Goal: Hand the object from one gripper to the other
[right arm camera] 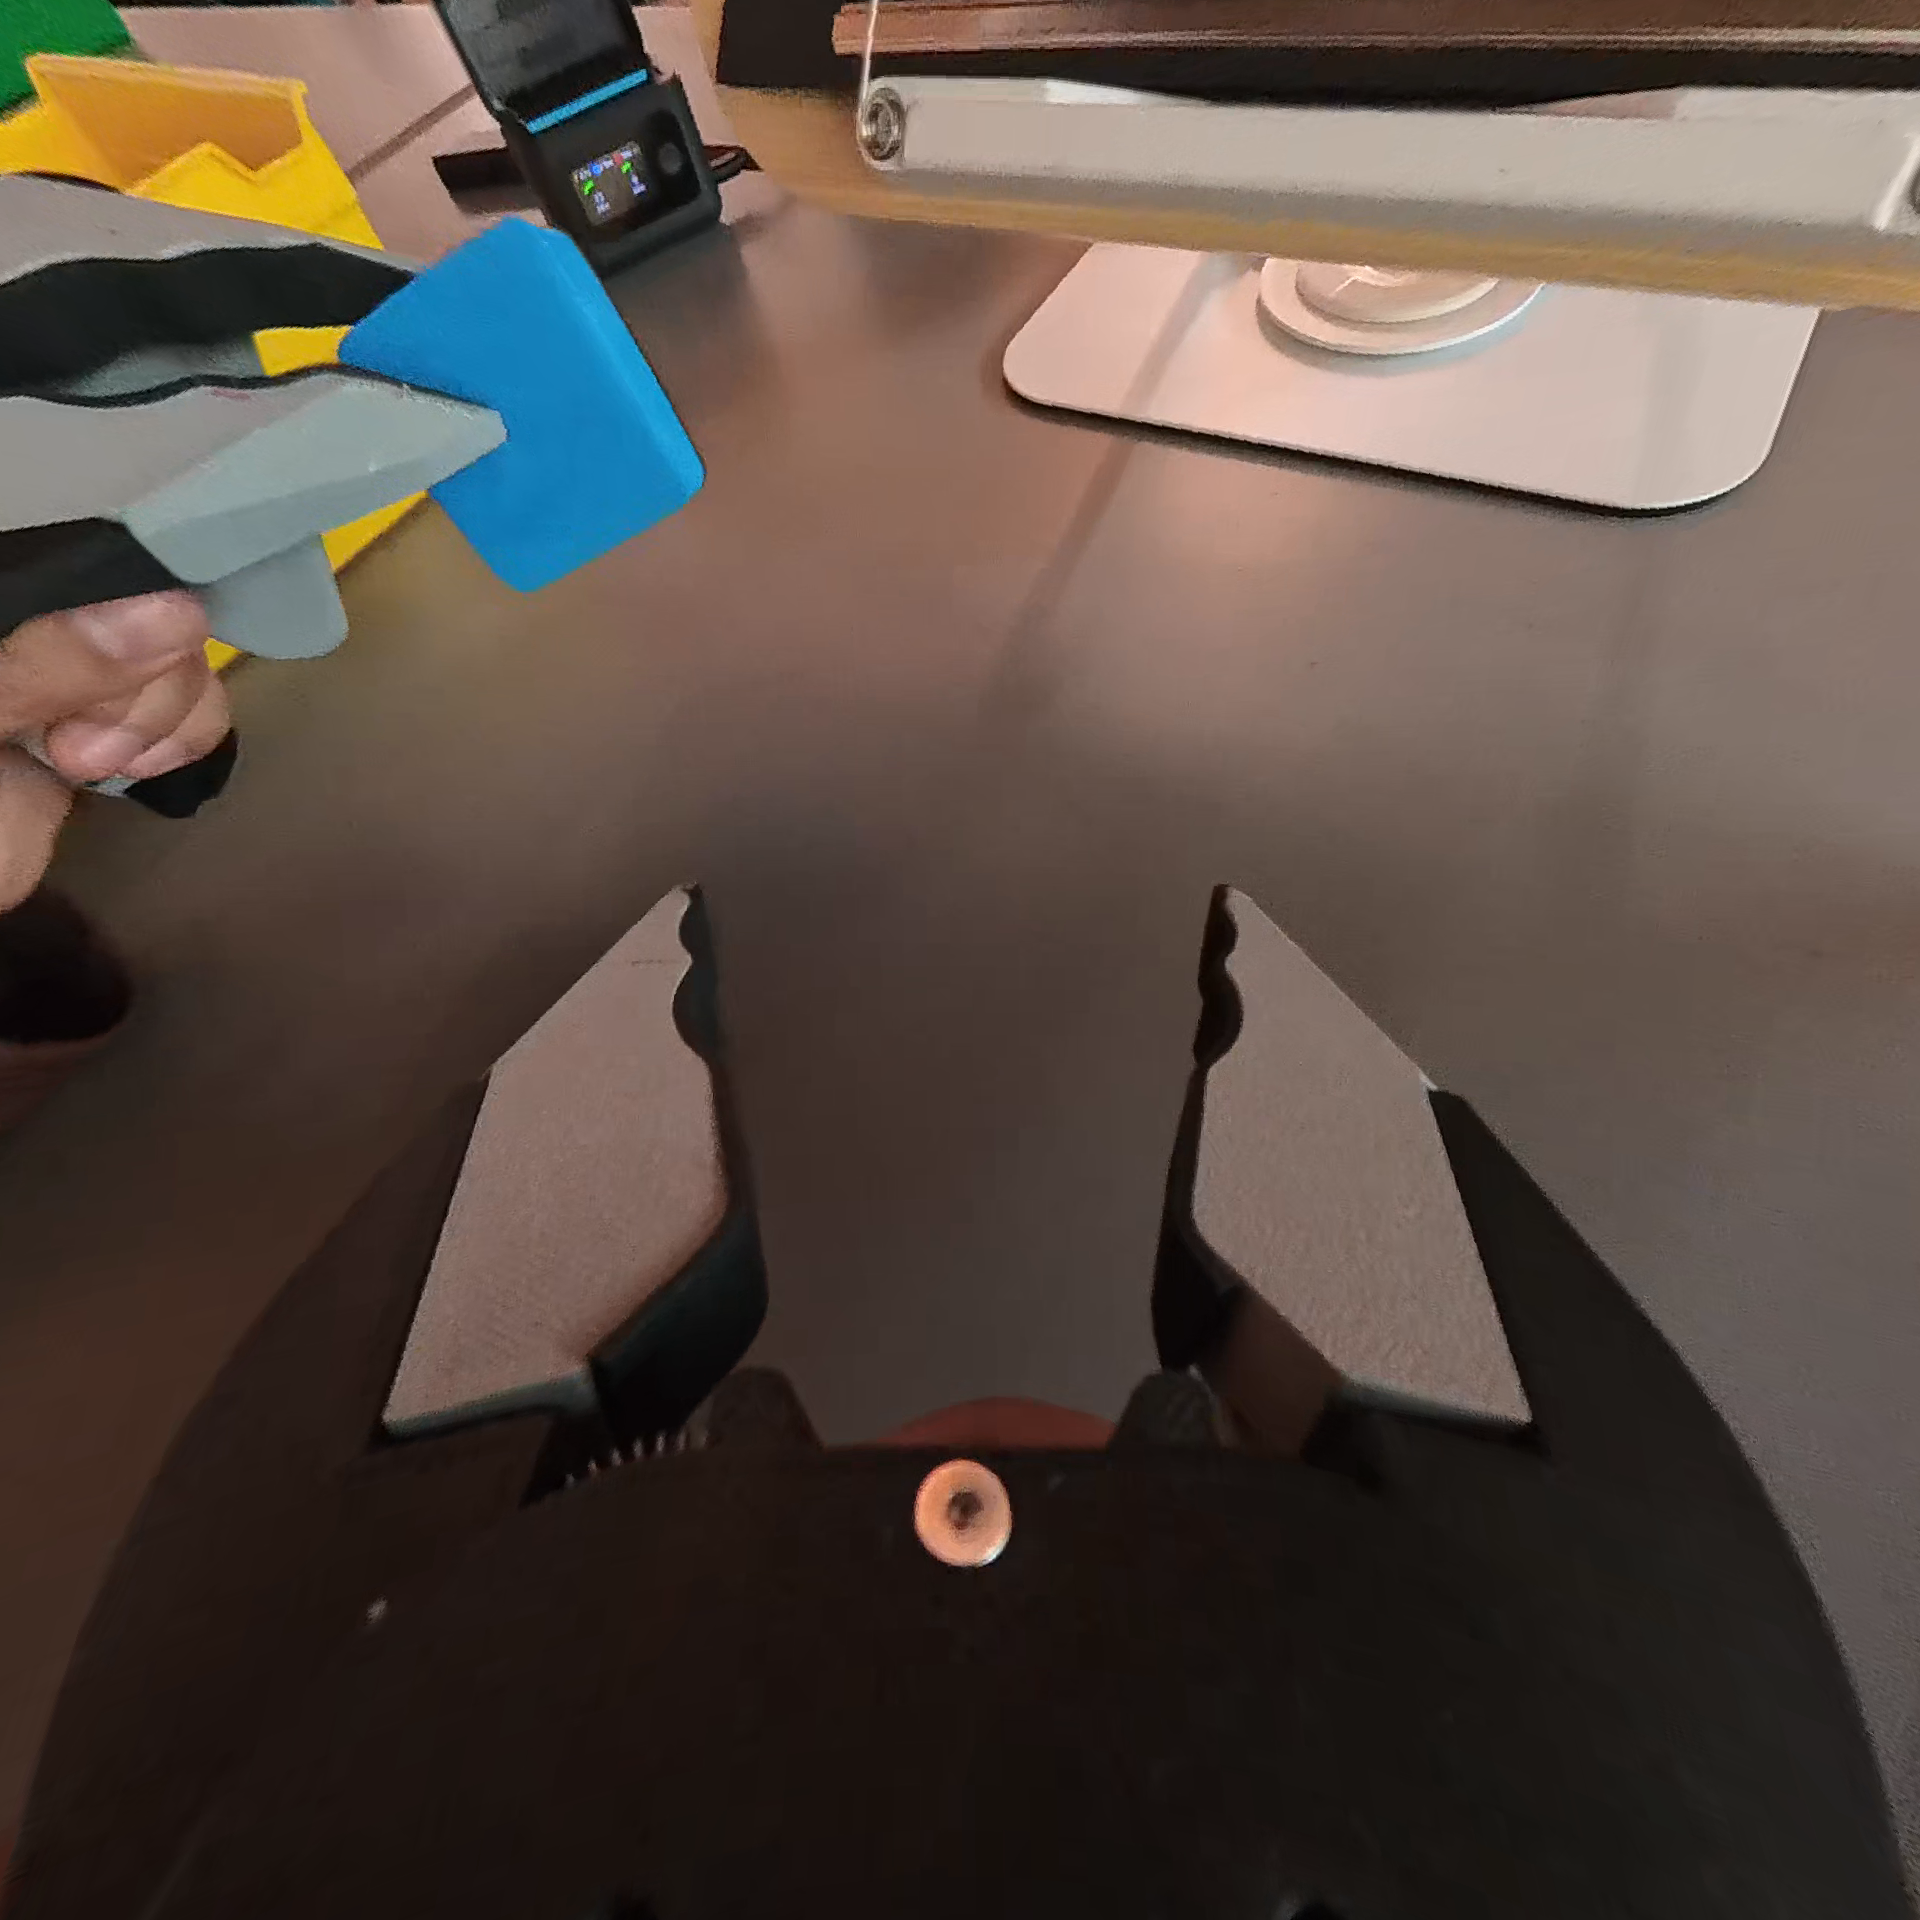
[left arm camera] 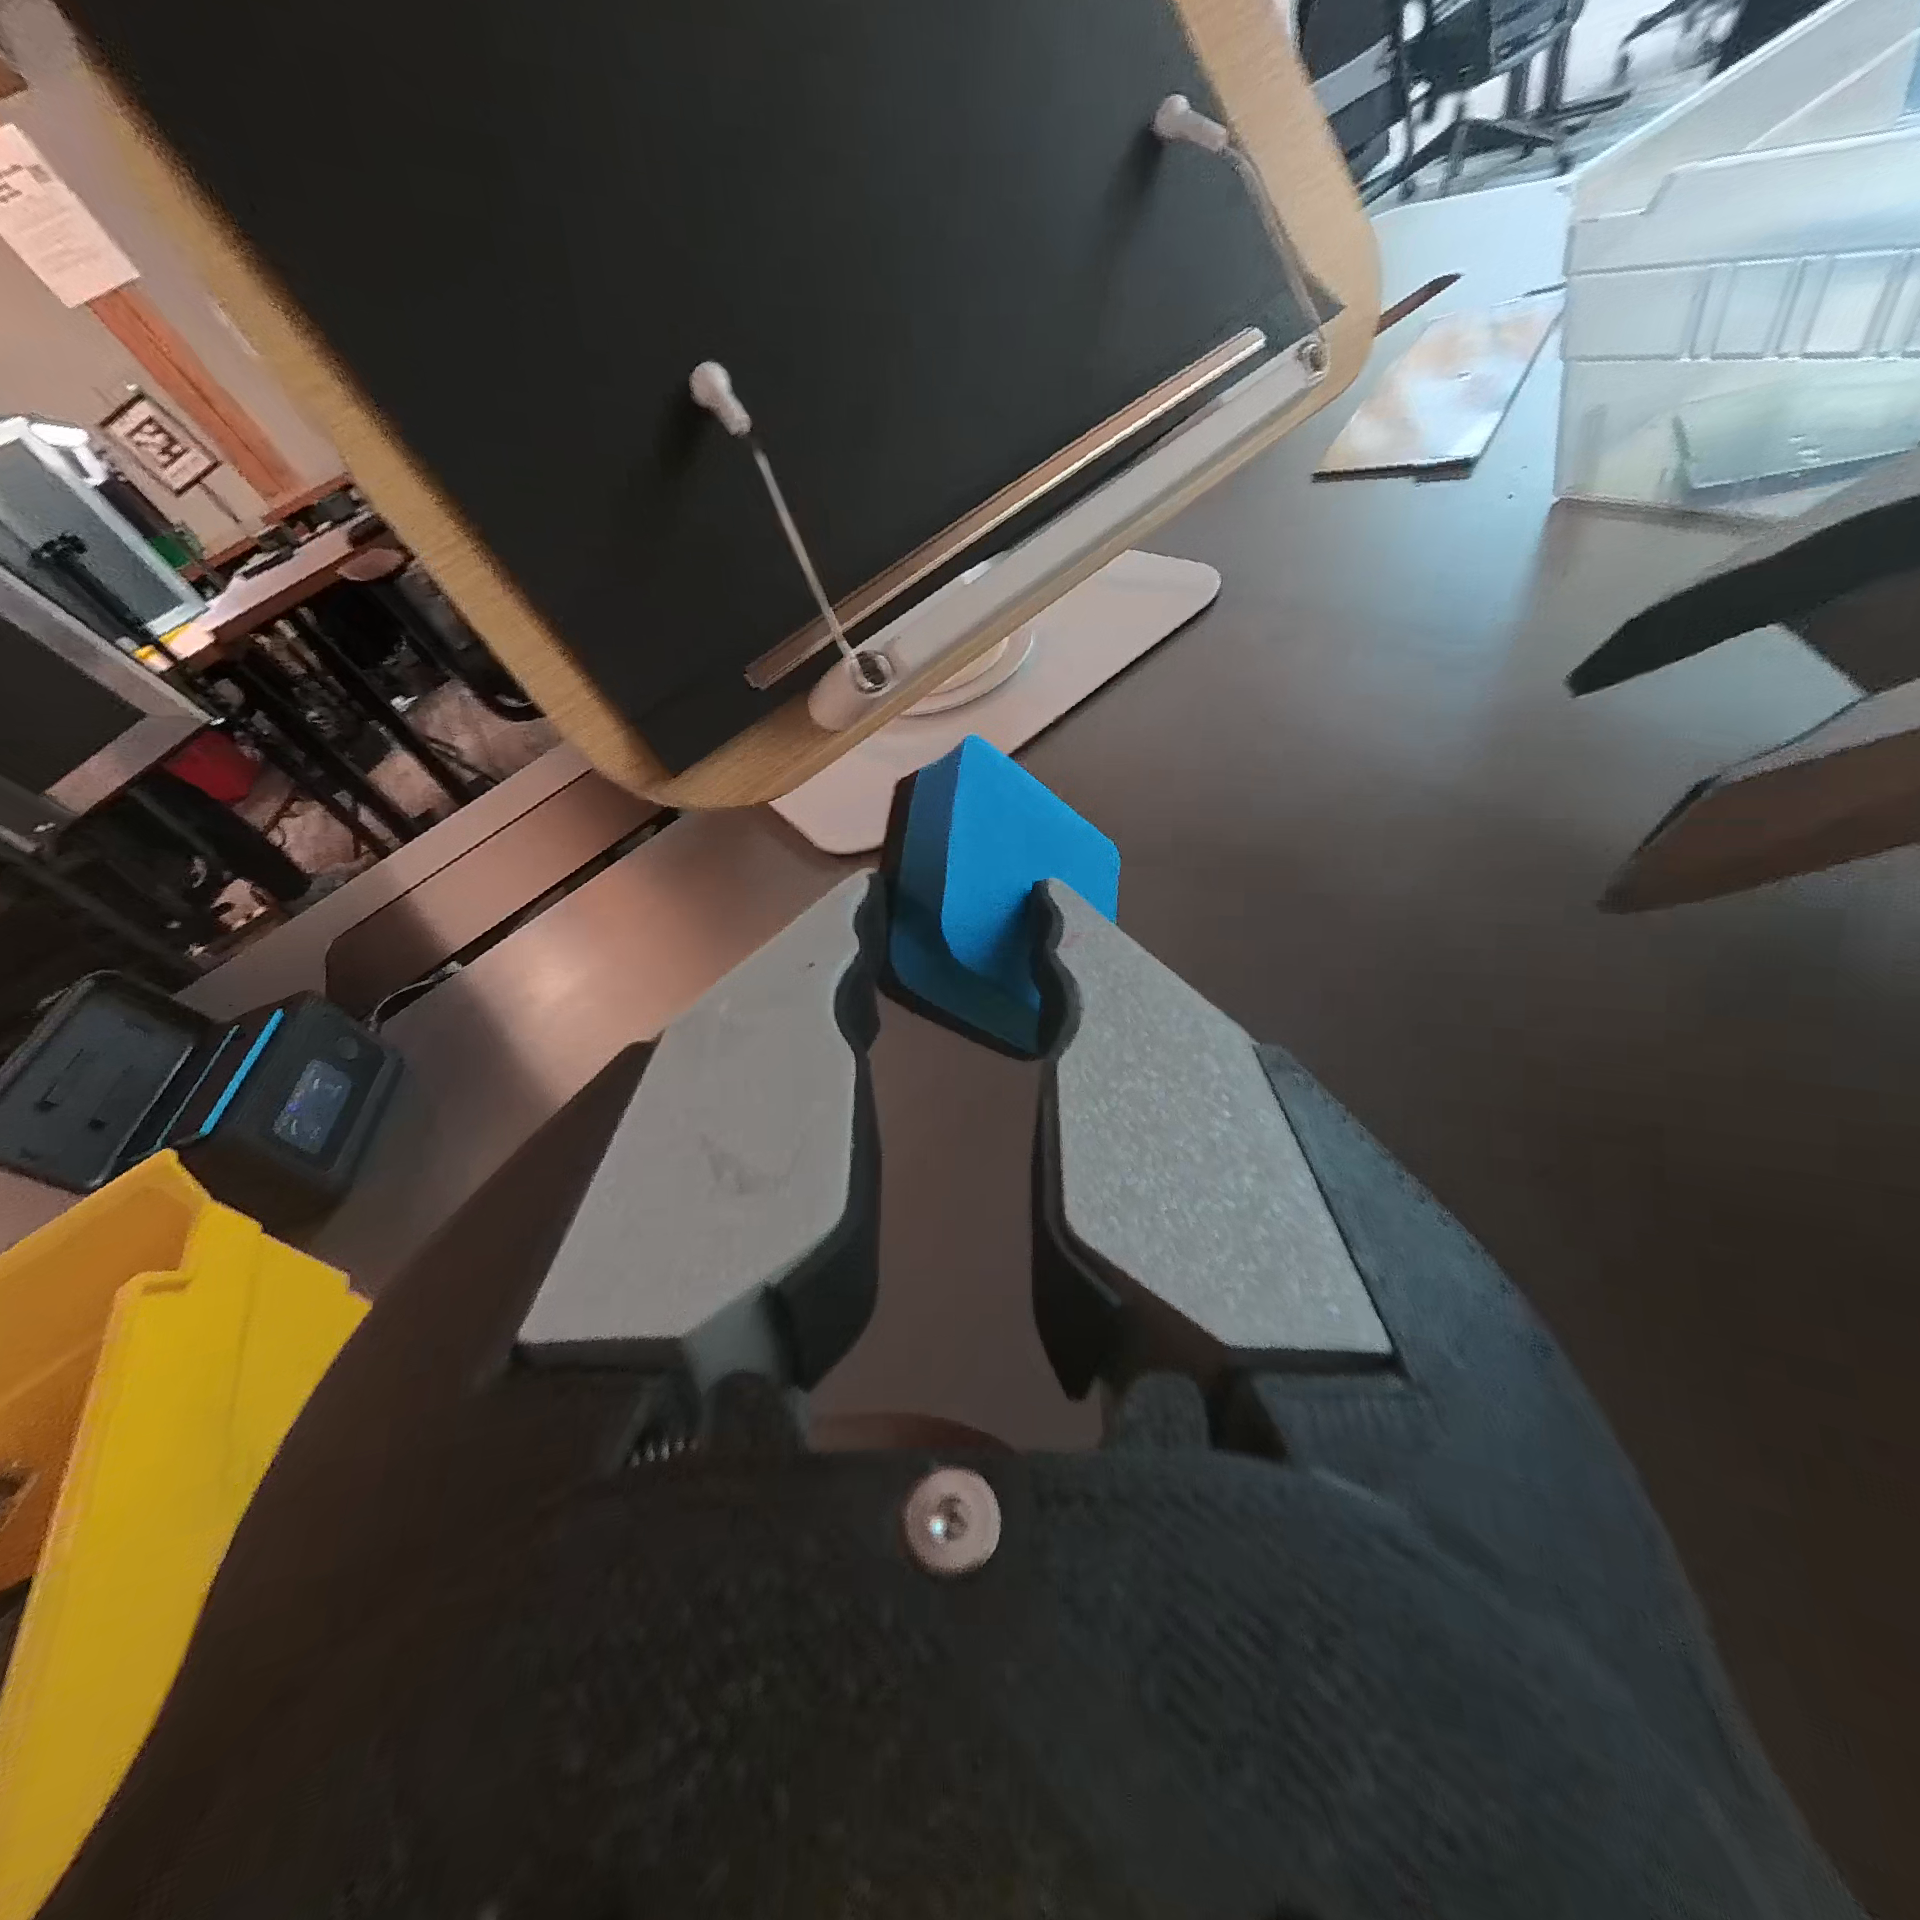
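A blue block (left arm camera: 987, 862) with rounded corners is pinched between the tips of my left gripper (left arm camera: 961, 914), held above the dark table. In the right wrist view the same blue block (right arm camera: 540, 405) sticks out of the left gripper (right arm camera: 436, 353) at the upper left, with a hand (right arm camera: 94, 686) on its handle. My right gripper (right arm camera: 956, 914) is open and empty, low over the table, to the right of and nearer than the block. Its fingers (left arm camera: 1745, 748) show at the right edge of the left wrist view.
A black board in a wooden frame (left arm camera: 727, 343) stands on a white base (right arm camera: 1455, 395) just behind the block. A yellow bin (left arm camera: 135, 1455) and a small black device with a screen (right arm camera: 613, 177) sit at the left. Clear plastic boxes (left arm camera: 1745, 312) lie far right. The white base (right arm camera: 1455, 395) sits 20 cm or so from the ends of my right fingers. It turns up in the left wrist view (left arm camera: 1063, 657) as well.
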### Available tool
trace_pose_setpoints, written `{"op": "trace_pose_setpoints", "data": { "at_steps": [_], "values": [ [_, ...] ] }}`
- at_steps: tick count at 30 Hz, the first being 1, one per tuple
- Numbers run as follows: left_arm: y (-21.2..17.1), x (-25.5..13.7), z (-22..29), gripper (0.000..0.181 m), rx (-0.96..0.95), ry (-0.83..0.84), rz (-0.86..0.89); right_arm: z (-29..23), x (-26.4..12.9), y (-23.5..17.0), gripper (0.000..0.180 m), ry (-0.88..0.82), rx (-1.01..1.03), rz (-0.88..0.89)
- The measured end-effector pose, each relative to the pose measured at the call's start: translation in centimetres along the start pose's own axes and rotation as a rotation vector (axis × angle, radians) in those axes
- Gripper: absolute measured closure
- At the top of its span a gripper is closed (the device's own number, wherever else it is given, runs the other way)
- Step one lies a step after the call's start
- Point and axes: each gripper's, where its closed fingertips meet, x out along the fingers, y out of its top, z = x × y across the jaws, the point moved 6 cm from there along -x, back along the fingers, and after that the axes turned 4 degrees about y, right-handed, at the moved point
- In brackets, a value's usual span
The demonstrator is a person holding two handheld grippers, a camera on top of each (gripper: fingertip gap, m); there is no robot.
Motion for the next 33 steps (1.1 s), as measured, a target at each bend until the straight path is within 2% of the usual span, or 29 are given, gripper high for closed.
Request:
{"op": "trace_pose_setpoints", "data": {
  "at_steps": [11,14,18,26,30,32,33],
  "values": [
    [2.1,-1.4,4.7,0.157,0.087,-0.286,0.198,-0.7,-1.0,0.6,0.089,-0.061,-0.171,0.053],
    [2.0,-1.4,5.1,0.157,0.115,-0.289,0.194,0.1,-0.9,0.7,0.089,-0.190,-0.181,0.058],
    [2.0,-1.4,5.2,0.157,0.114,-0.289,0.194,0.3,-0.8,1.0,0.085,-0.267,-0.220,0.070],
    [2.3,-1.5,5.4,0.157,0.109,-0.285,0.209,-0.7,-0.3,2.6,0.079,-0.182,-0.305,0.090],
    [2.3,-1.5,4.7,0.157,0.099,-0.246,0.224,-0.9,-0.3,3.9,0.086,-0.227,-0.453,0.162],
    [2.3,-1.6,4.2,0.157,0.074,-0.241,0.226,-0.8,-0.8,4.6,0.109,-0.310,-0.493,0.235],
    [2.2,-1.6,4.0,0.157,0.066,-0.239,0.231,-1.0,-1.0,4.9,0.112,-0.334,-0.517,0.276]
  ]
}}
